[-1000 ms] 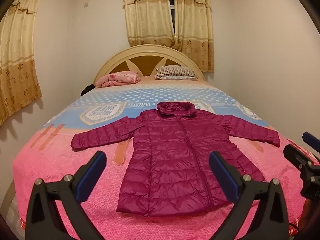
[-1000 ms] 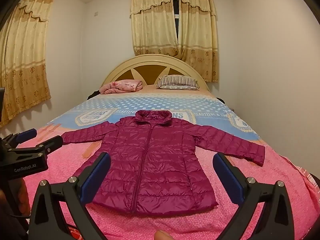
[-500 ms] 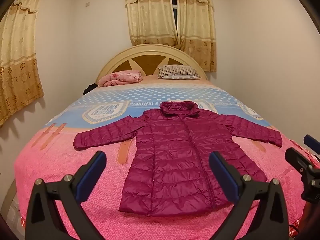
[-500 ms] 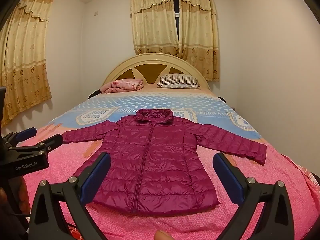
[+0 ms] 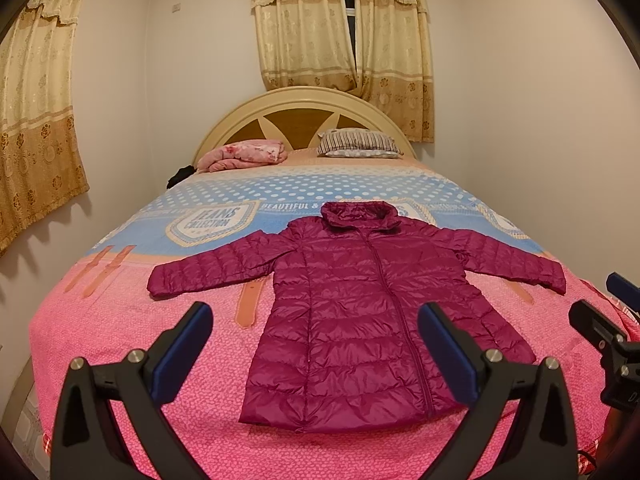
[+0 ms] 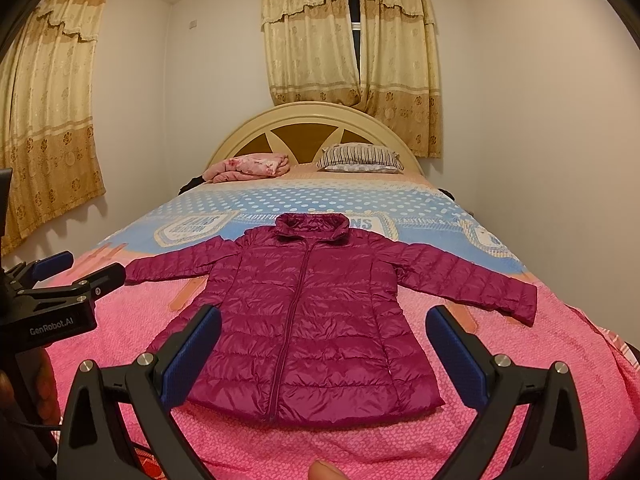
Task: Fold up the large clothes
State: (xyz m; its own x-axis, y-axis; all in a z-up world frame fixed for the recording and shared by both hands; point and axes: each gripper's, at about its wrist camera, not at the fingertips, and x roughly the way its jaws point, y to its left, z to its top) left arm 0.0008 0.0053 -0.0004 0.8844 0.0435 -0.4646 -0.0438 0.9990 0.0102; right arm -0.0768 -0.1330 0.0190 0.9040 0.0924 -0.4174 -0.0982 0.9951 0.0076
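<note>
From the left wrist camera, a magenta quilted puffer jacket (image 5: 372, 312) lies flat, front up and zipped, on the bed (image 5: 132, 344), its collar toward the headboard (image 5: 304, 116) and its hem toward the camera. Both sleeves are spread out to the sides, the shell is glossy, stitched in horizontal puffed bands. The left gripper (image 5: 316, 356) hovers above the foot of the bed with its blue-padded fingers (image 5: 182, 350) wide apart and holding nothing; the jacket's lower half shows between them. The bedspread is nubbly pink near the foot and blue with white dots farther up, leaving bare cover on both sides of the jacket and a strip below the hem. A folded pink blanket (image 5: 244, 154) and a striped pillow (image 5: 358, 145) rest by the arched cream headboard; patterned gold curtains (image 5: 344, 28) hang behind it. The right gripper (image 5: 604, 312) shows partly at the right edge. From the right wrist camera, the jacket (image 6: 316, 316) sits centred on the bed (image 6: 540, 368), one cuff near the bed's right edge. The right gripper (image 6: 324, 356) also has its fingers (image 6: 192, 354) spread apart, empty, above the hem. The left gripper (image 6: 76, 272) appears at the left edge, open, beside the other sleeve's cuff.
</note>
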